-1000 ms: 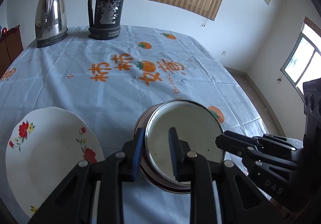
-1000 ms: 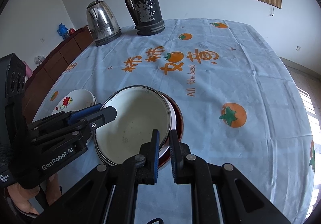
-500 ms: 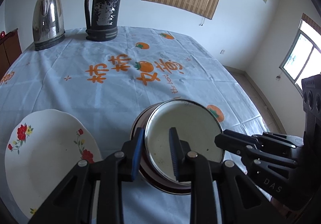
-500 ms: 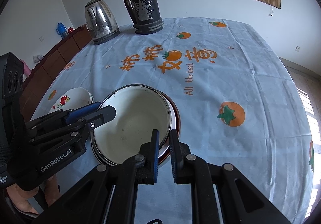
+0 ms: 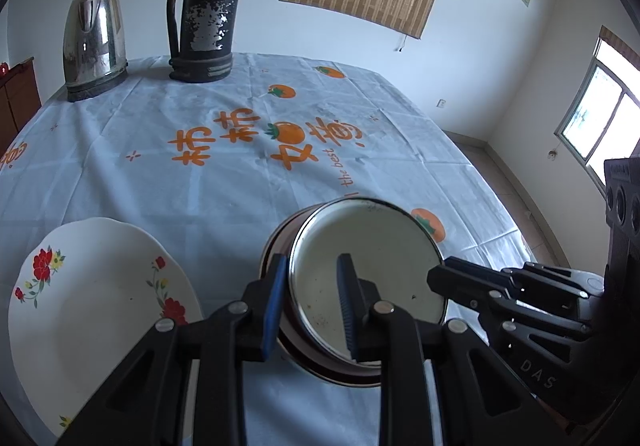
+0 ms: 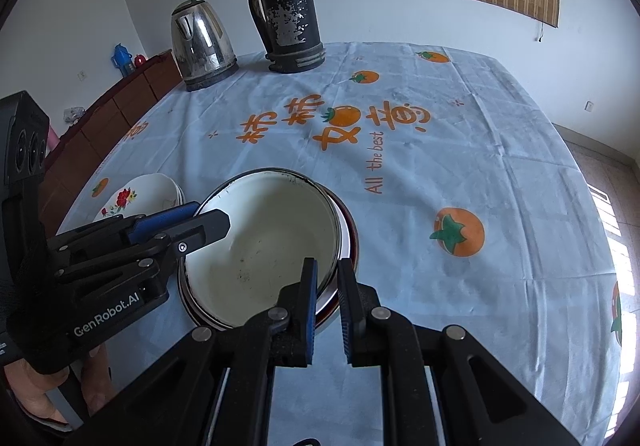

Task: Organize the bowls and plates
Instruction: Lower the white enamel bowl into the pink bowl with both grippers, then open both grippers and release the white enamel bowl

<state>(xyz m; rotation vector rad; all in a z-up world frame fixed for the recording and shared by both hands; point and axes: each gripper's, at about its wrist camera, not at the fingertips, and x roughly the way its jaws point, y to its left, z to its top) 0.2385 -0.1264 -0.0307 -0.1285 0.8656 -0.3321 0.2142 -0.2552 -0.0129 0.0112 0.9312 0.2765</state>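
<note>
Left wrist view: left gripper point(image 5: 310, 300) clamped on the near-left rim of the stacked bowls point(image 5: 372, 278) — one blue pad outside the wall, the other inside the top cream bowl. Right gripper point(image 6: 326, 302) pinches the same stack's near-right rim point(image 6: 334, 242), one pad inside, one outside. Stack sits near the front edge of the table point(image 6: 480, 174), a dark red bowl showing under the cream one. Flowered plate point(image 5: 92, 298) lies just beside the stack at the front-left edge — whether more plates lie under it, cannot tell. Steel kettle point(image 5: 94, 40) and black thermos point(image 5: 206, 6) stand at the far edge.
</note>
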